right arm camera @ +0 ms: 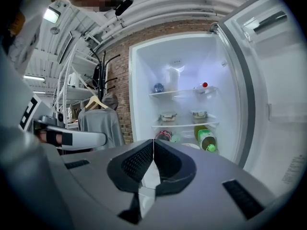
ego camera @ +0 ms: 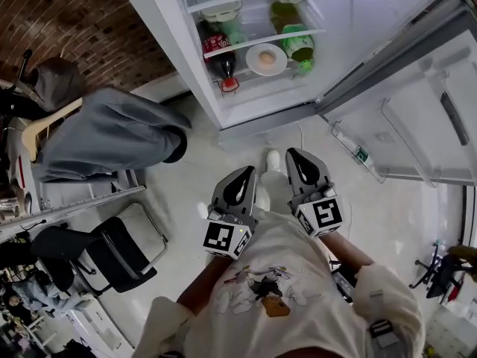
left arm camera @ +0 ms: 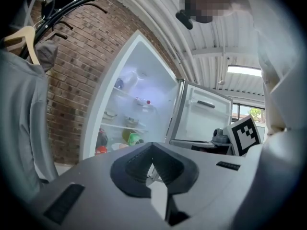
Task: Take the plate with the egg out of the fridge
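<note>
The fridge (ego camera: 175, 36) stands open, its door (ego camera: 402, 118) swung right. The plate (ego camera: 277, 67) with the egg (ego camera: 265, 58) sits on a lower shelf between a red-labelled bottle (ego camera: 220, 58) and a green bottle (ego camera: 298, 45). The left gripper (ego camera: 243, 176) and right gripper (ego camera: 298, 159) hang side by side before the fridge, well short of the plate. Both have their jaws pressed together, apparently empty.

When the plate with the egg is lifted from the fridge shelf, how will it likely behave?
The plate looks stiff and glossy, so it may slip when gripped. The egg seems to lie loose on it and would probably roll if the plate tilts. The green bottle close beside it might get bumped.
</note>
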### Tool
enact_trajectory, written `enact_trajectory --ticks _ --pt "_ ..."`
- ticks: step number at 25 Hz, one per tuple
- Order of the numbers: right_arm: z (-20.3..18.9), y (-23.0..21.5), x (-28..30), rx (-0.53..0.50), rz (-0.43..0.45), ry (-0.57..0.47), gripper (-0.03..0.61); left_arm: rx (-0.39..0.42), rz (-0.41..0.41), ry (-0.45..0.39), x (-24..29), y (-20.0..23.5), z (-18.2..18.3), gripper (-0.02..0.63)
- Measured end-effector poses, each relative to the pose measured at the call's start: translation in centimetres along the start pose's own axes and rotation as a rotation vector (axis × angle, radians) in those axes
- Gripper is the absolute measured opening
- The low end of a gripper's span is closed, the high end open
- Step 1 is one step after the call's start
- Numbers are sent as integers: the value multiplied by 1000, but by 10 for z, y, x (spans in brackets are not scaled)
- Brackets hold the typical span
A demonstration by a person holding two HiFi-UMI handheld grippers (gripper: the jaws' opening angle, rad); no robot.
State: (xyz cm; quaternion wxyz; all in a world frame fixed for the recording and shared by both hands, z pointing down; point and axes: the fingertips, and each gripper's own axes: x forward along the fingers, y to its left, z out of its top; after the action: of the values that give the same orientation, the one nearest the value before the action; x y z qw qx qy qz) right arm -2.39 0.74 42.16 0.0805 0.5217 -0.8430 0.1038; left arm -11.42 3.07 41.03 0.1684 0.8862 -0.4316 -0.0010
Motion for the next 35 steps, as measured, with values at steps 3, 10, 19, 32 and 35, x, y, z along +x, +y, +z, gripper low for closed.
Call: enact_trajectory --ticks 3,10,19,32,35 --pt "2 -13 10 1 11 -10 8 -20 23 8 15 6 -3 8" --pt "8 -64 50 85 13 -7 8 3 23 22 73 7 5 8" --pt "9 -101 98 229 92 -1 8 19 51 18 146 16 6 8" --pt "-26 -131 142 533 42 88 9 38 109 55 166 50 7 8" --pt "-40 -137 155 640 41 117 9 46 108 61 167 54 5 8"
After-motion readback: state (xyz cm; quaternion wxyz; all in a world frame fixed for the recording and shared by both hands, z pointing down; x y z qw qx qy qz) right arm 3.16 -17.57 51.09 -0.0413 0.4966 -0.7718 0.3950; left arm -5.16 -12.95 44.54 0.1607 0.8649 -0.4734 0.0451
